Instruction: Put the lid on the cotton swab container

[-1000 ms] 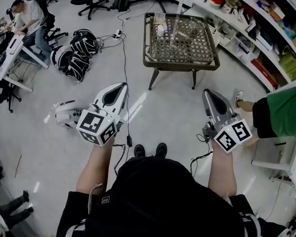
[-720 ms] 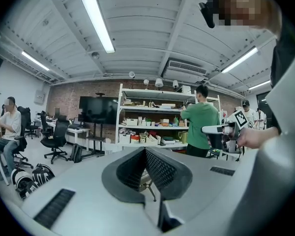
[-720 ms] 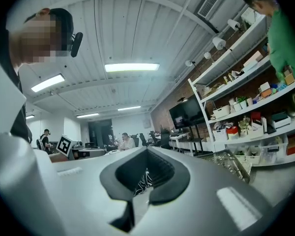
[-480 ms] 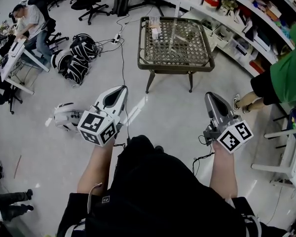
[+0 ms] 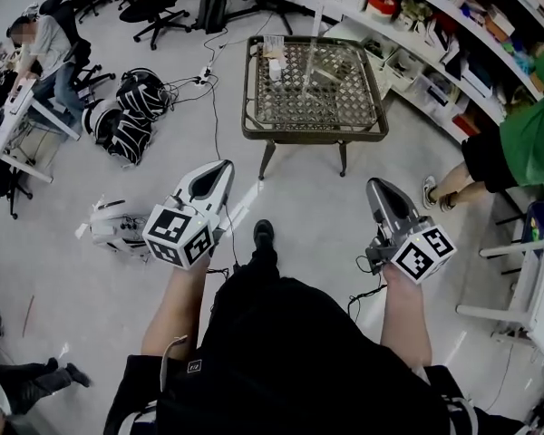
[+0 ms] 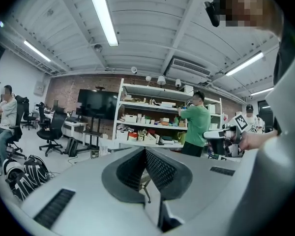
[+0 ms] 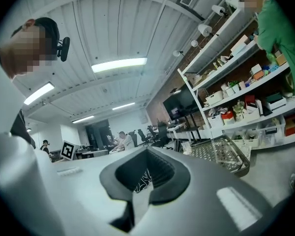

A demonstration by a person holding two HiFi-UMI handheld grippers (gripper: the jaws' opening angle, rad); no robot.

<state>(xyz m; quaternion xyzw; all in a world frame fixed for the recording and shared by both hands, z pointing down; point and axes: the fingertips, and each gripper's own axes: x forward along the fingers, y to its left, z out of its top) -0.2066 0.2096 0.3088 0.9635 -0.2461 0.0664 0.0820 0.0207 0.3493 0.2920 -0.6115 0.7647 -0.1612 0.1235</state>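
- The counter (image 5: 313, 136), a woven-topped low table, is seen ahead of both hands in the head view, well apart from them across open floor. It lies between the lines of the two grippers.
- A few small pale items (image 5: 274, 51) are set near the counter's far side. The cotton swab container and its lid are presumably among them, but they are too small to be told apart, so no long axis can be read.
- Neither hand is judged clearly nearer, and the whole gap has to be closed before any grasp.
- The left gripper (image 5: 223, 166) is pointed roughly level, and its fingers are pressed together with nothing between them.
- The fingers of the right gripper (image 5: 375, 187) are likewise seen closed in its own view, and nothing is held or touched.
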